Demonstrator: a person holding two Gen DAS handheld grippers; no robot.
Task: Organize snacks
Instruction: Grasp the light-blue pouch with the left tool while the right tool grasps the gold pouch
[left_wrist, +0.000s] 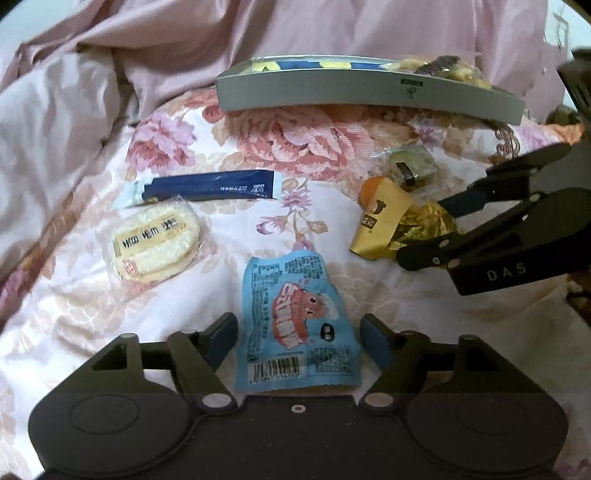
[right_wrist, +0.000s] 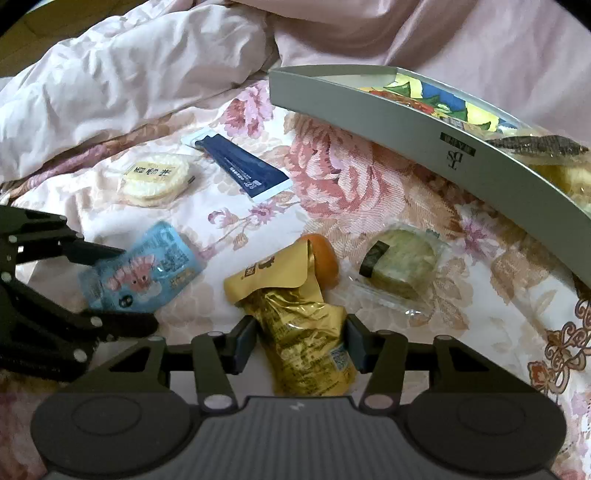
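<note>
My left gripper (left_wrist: 297, 341) stands open over the floral bedspread, with a light blue snack packet (left_wrist: 295, 321) lying flat between its pads and small gaps on both sides. The right wrist view shows that gripper (right_wrist: 136, 290) at the left edge, around the same blue packet (right_wrist: 140, 273). My right gripper (right_wrist: 300, 343) is shut on a crumpled gold snack packet (right_wrist: 303, 332), both pads against its sides. In the left wrist view it (left_wrist: 421, 230) reaches in from the right with the gold packet (left_wrist: 391, 225) in its jaws.
A grey tray (left_wrist: 369, 96) (right_wrist: 406, 129) with several snacks inside lies at the back. Loose on the bedspread are a round rice cracker pack (left_wrist: 155, 243), a dark blue stick packet (left_wrist: 210, 186), a green cake in clear wrap (right_wrist: 399, 262) and an orange round item (right_wrist: 325, 254). A rumpled pink quilt (right_wrist: 129, 74) lies at the left.
</note>
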